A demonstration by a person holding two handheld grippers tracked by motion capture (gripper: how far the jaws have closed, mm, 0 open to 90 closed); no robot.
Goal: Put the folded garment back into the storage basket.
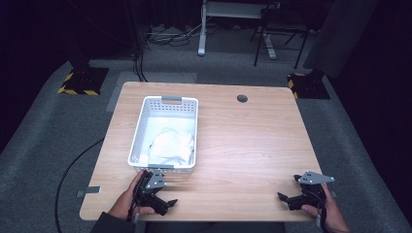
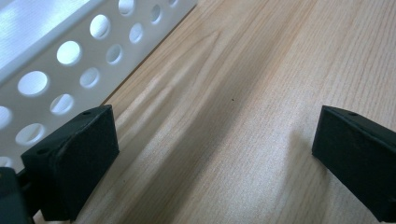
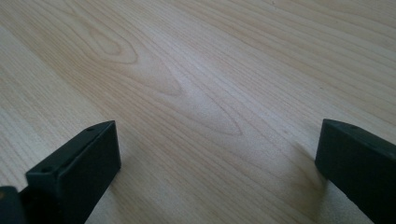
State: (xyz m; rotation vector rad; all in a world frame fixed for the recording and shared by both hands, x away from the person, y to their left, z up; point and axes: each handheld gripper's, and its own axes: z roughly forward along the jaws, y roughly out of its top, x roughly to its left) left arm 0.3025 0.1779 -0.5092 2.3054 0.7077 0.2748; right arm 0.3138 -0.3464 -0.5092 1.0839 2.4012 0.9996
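A white perforated basket [image 1: 141, 127] stands on the left half of the wooden table [image 1: 243, 141], with crumpled white cloth [image 1: 170, 145] inside it. My left gripper [image 1: 163, 194] rests on the table just in front of the basket's near wall, held by a hand. In the left gripper view my left gripper [image 2: 215, 149] is open over bare wood, and the basket's holed wall [image 2: 56, 70] runs along its left. My right gripper [image 1: 291, 193] lies near the table's front right corner, held by the other hand. The right gripper view has my right gripper [image 3: 217, 154] open with nothing between the jaws.
A dark round cable hole [image 1: 242, 98] sits near the table's far edge. The table stands on grey carpet; black-and-yellow weighted bases [image 1: 80, 82] and desk legs [image 1: 201, 34] lie beyond it. A black cable [image 1: 73, 167] curves across the floor at the left.
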